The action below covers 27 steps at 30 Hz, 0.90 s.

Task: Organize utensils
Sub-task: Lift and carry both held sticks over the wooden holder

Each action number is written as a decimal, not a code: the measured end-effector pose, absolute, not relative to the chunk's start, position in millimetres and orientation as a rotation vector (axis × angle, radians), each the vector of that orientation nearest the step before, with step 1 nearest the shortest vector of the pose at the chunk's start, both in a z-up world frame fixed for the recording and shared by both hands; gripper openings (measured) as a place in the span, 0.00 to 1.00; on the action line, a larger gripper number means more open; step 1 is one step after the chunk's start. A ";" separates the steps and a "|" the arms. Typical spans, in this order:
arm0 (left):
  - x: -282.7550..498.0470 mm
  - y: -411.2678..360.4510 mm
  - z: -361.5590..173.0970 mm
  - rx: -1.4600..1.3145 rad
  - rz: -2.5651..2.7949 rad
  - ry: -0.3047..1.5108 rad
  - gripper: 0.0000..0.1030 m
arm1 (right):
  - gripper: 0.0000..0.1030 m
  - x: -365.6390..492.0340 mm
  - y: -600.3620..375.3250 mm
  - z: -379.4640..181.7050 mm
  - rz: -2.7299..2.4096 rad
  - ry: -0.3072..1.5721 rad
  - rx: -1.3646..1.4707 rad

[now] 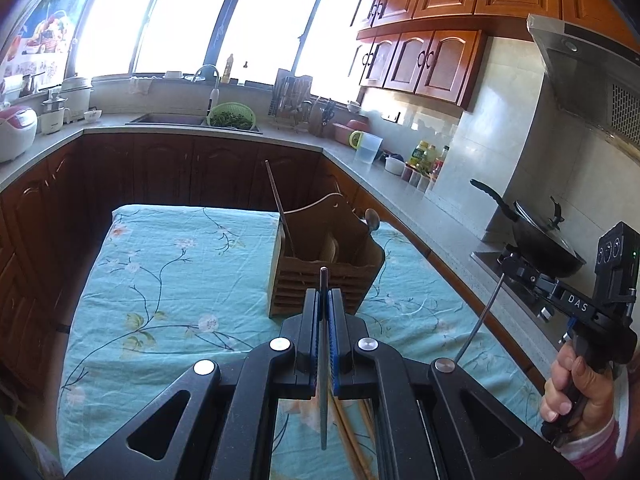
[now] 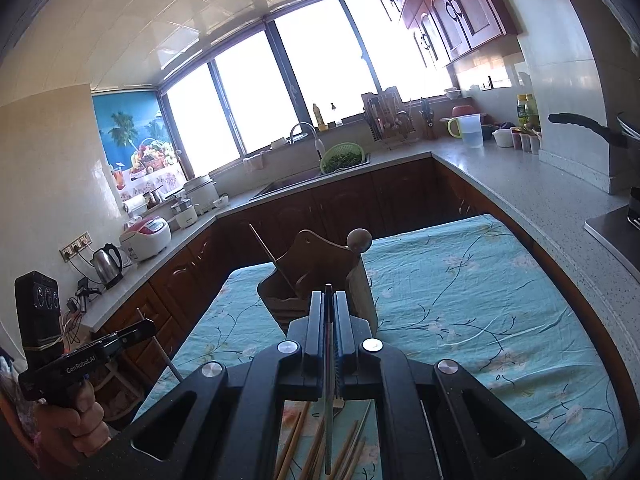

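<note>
A wooden utensil holder (image 1: 320, 264) (image 2: 320, 280) stands on the table under a teal flowered cloth (image 1: 168, 280). A thin chopstick (image 1: 280, 208) leans in it, and a round-ended spoon handle (image 1: 372, 218) (image 2: 359, 240) sticks out. My left gripper (image 1: 323, 292) (image 2: 150, 326) is shut on a thin metal chopstick (image 1: 323, 380), just short of the holder. My right gripper (image 2: 329, 294) (image 1: 505, 261) is shut on another metal chopstick (image 2: 328, 408) that hangs down behind it (image 1: 480, 312). Several wooden chopsticks (image 2: 296, 440) lie on the cloth below the grippers.
A stone counter (image 1: 400, 200) runs close along the table's right side, with a black wok (image 1: 544, 240) on the stove. A sink with a green colander (image 1: 232, 116) is at the back. A kettle (image 2: 107, 266) and rice cookers sit on the left counter. A hand (image 1: 580, 392) holds the right gripper.
</note>
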<state>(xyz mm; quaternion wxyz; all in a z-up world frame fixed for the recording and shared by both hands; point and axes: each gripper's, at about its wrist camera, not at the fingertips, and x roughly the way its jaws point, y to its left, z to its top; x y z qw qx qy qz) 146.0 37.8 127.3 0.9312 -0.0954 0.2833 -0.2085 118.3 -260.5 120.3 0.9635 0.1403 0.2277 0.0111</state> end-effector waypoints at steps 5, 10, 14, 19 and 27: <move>161.8 38.3 140.4 -0.200 -0.420 0.528 0.02 | 0.04 134.4 -263.8 133.9 0.022 0.422 0.278; 188.0 37.2 162.4 -0.201 -0.406 0.442 0.02 | 0.04 160.3 -269.2 157.5 0.014 0.349 0.272; 216.9 31.6 181.2 -0.202 -0.393 0.370 0.02 | 0.04 190.8 -276.3 177.3 -0.008 0.281 0.275; 259.7 22.6 183.5 -0.218 -0.360 0.319 0.02 | 0.04 230.4 -285.6 186.3 -0.041 0.228 0.282; 326.7 7.4 115.4 -0.297 -0.286 0.377 0.02 | 0.04 271.8 -291.0 141.3 -0.070 0.252 0.294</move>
